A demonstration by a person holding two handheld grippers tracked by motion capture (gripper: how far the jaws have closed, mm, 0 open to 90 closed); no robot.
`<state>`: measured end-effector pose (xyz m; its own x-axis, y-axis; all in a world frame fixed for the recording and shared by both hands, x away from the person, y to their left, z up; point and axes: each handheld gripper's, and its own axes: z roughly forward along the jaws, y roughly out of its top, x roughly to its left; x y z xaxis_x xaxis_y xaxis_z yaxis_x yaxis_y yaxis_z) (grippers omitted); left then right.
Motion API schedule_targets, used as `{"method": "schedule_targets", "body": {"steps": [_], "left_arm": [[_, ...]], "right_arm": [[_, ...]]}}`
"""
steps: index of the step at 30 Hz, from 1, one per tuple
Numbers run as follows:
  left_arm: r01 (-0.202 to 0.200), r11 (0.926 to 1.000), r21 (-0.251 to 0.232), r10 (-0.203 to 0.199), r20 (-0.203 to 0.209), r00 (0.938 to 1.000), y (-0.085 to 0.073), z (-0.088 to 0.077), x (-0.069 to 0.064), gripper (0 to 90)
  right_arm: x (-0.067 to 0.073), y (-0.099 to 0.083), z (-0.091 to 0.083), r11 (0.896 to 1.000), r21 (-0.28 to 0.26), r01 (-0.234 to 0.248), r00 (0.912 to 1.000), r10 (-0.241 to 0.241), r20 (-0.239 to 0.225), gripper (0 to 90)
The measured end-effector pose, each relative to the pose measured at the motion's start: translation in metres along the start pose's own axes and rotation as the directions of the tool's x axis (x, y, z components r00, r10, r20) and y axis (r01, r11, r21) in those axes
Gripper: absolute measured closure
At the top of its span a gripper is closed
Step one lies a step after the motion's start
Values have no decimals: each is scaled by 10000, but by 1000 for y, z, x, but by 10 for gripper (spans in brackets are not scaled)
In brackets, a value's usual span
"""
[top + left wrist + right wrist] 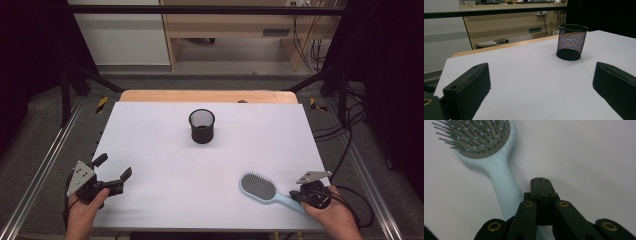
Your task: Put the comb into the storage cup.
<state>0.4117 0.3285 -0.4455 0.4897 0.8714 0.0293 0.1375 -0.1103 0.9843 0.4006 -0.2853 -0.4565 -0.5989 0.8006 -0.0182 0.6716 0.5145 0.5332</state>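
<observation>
The white rectangular table top (165, 150) carried a black wire-mesh cup (202, 126) standing upright near its middle. A pale blue plastic hairbrush (260, 188) lay bristles-up by the near right edge. The left gripper (115, 167) hovered with jaws wide apart; the right gripper (540, 181) was fully closed, empty, above the brush handle.

The left hand (85, 205) comes in at seven o'clock in the high view, wrapped around the left gripper (113, 166), whose jaws stand wide apart and aim toward one o'clock. The right hand (334, 216) enters at five o'clock — it grasps the right gripper (296, 196), pointed toward ten o'clock. In the right gripper view (540, 181) its jaws sit pressed together, apparently with nothing between them.
</observation>
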Motion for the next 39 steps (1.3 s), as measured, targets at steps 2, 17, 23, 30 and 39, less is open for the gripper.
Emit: {"method": "schedule_targets", "body": {"steps": [2, 17, 23, 30, 39], "left_arm": [[-32, 10000, 11, 32, 13, 10000, 0, 0, 0, 15], [-270, 9995, 160, 267, 219, 9994, 0, 3, -5, 16], [-189, 9998, 102, 188, 128, 9997, 0, 1, -3, 15], [-219, 9997, 108, 217, 155, 9996, 1, 1, -4, 16], [-186, 9998, 111, 184, 162, 9997, 0, 2, -3, 15]], "right_arm": [[2, 0, -1, 10000, 21, 82, 10000, -82, -27, 900], [5, -6, -9, 9984, -567, -19, 9998, 8, -193, 900], [14, 2, -17, 9909, -1253, 484, 9977, -539, -409, 845], [27, 10, -12, 9878, -909, 1267, 9874, -1344, -841, 515], [33, 16, -1, 9885, -263, 1487, 9846, -1505, -887, 198]]}}
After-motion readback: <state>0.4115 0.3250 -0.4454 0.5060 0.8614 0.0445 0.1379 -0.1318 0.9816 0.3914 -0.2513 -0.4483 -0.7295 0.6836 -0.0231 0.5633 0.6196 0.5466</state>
